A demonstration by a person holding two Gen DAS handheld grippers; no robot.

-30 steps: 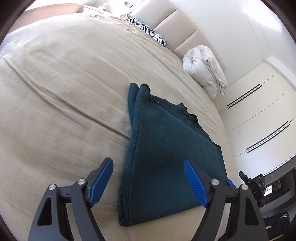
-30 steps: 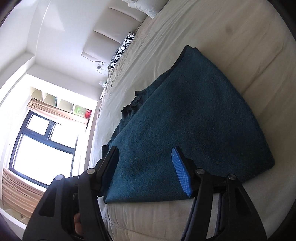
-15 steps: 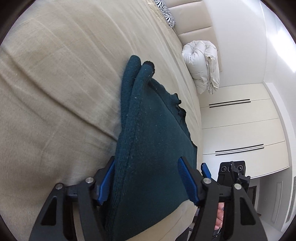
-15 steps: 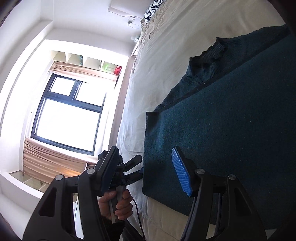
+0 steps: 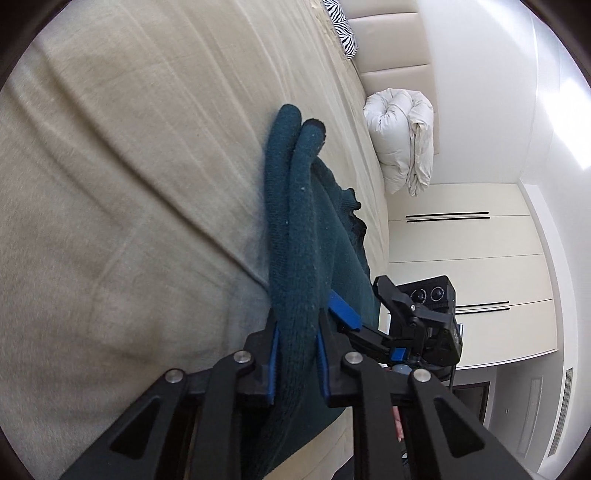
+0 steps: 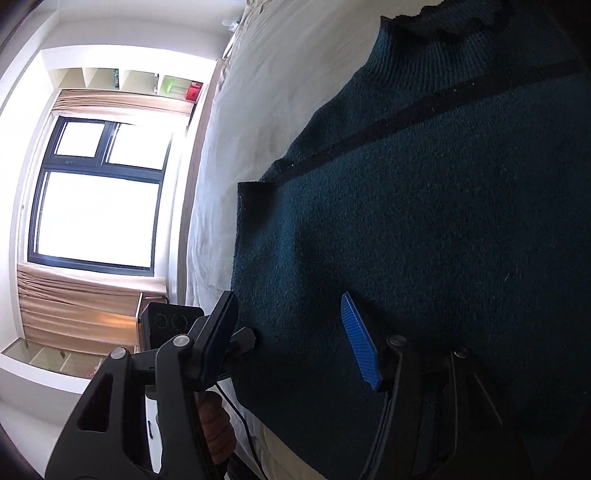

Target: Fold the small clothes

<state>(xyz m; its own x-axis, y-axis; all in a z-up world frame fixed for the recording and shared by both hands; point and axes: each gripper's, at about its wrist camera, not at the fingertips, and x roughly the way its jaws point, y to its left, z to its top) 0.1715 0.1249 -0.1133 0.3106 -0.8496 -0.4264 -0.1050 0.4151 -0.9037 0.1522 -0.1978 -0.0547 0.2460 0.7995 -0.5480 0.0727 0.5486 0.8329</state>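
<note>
2 grippers work a dark teal sweater (image 5: 317,236) lying partly folded on the beige bed (image 5: 122,177). the left gripper (image 5: 295,350) is closing, its blue pads already squeezing the thick folded edge at the near corner. the right gripper (image 6: 295,332) hangs over the other near corner with its jaws apart, nothing clamped. this looks like the grasp before the next fold; the right side likely needs to pinch its corner so both can lift together. a rolled white duvet (image 5: 400,140) and zebra pillow (image 5: 341,27) lie well apart at the headboard, leaving the fold path unobstructed.
</note>
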